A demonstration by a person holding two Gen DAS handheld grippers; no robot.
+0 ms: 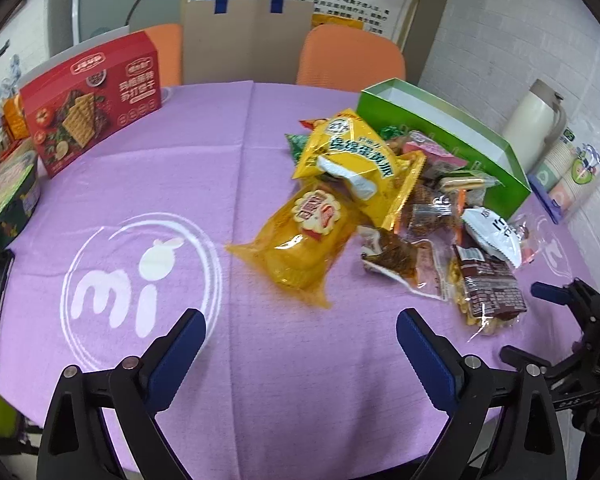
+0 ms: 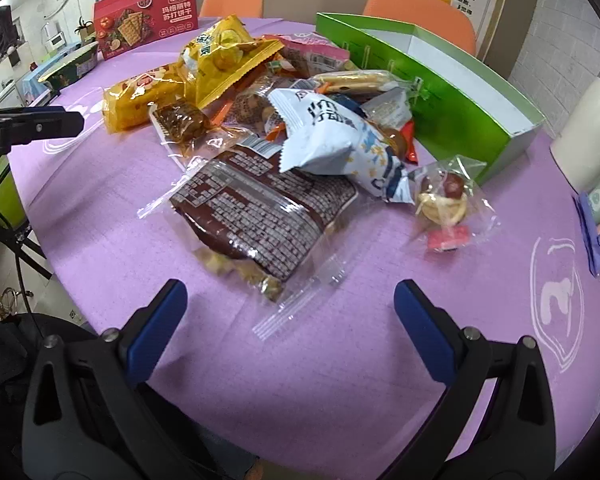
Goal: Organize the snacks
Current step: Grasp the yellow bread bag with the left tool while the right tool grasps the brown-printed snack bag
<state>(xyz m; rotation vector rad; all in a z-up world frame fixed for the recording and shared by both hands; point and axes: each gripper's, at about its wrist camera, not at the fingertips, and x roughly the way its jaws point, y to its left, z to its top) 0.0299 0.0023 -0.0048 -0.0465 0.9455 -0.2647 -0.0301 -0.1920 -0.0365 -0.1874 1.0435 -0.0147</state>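
A pile of snack packets lies on the purple tablecloth (image 1: 220,168) beside an open green box (image 1: 452,132), also in the right wrist view (image 2: 440,92). The pile holds a yellow pastry bag (image 1: 304,248), a yellow egg-crisp bag (image 1: 348,152), a brown packet (image 2: 260,212), a white and blue packet (image 2: 340,140) and a small clear candy packet (image 2: 444,208). My left gripper (image 1: 300,332) is open and empty, just short of the yellow pastry bag. My right gripper (image 2: 290,300) is open and empty, just short of the brown packet.
A red cracker box (image 1: 92,100) stands at the far left, a dark tin (image 1: 8,196) in front of it. A thermos (image 1: 536,120) and paper cups (image 1: 572,172) stand right of the green box. Orange chairs (image 1: 348,56) and a paper bag (image 1: 248,36) are behind the table.
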